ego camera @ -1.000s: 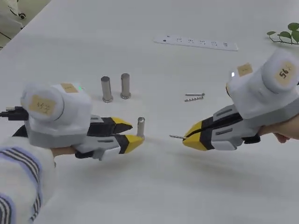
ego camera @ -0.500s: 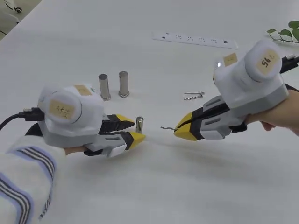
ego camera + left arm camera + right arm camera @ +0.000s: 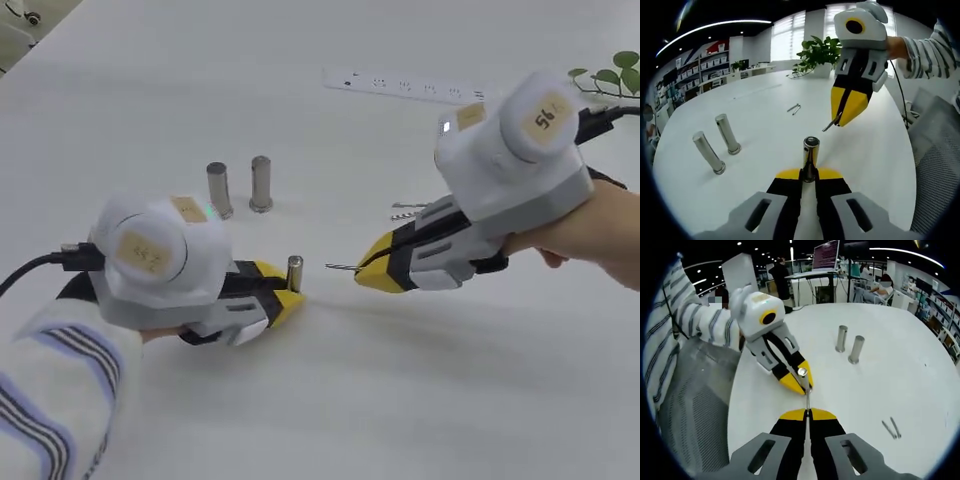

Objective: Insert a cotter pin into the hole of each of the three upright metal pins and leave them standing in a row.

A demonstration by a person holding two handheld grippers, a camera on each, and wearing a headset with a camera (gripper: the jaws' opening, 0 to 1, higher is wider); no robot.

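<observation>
My left gripper [image 3: 285, 293] is shut on the base of a short upright metal pin [image 3: 294, 272], seen close up as the pin [image 3: 810, 149] rising between the yellow jaws [image 3: 809, 175]. My right gripper [image 3: 368, 274] is shut on a thin cotter pin [image 3: 341, 267] that points left at that pin, a small gap away. In the right gripper view the cotter pin [image 3: 807, 401] reaches almost to the pin's top [image 3: 802, 372]. Two taller metal pins [image 3: 218, 188] [image 3: 261, 183] stand side by side farther back.
Two spare cotter pins [image 3: 405, 210] lie on the white table behind the right gripper, also seen as cotter pins [image 3: 891, 428]. A white power strip [image 3: 412, 86] lies at the far edge, and a green plant [image 3: 612, 73] at the far right.
The right gripper has carried the cotter pin leftward, close to the held pin. The left gripper's jaws, spread around the pin before, have shut on it.
</observation>
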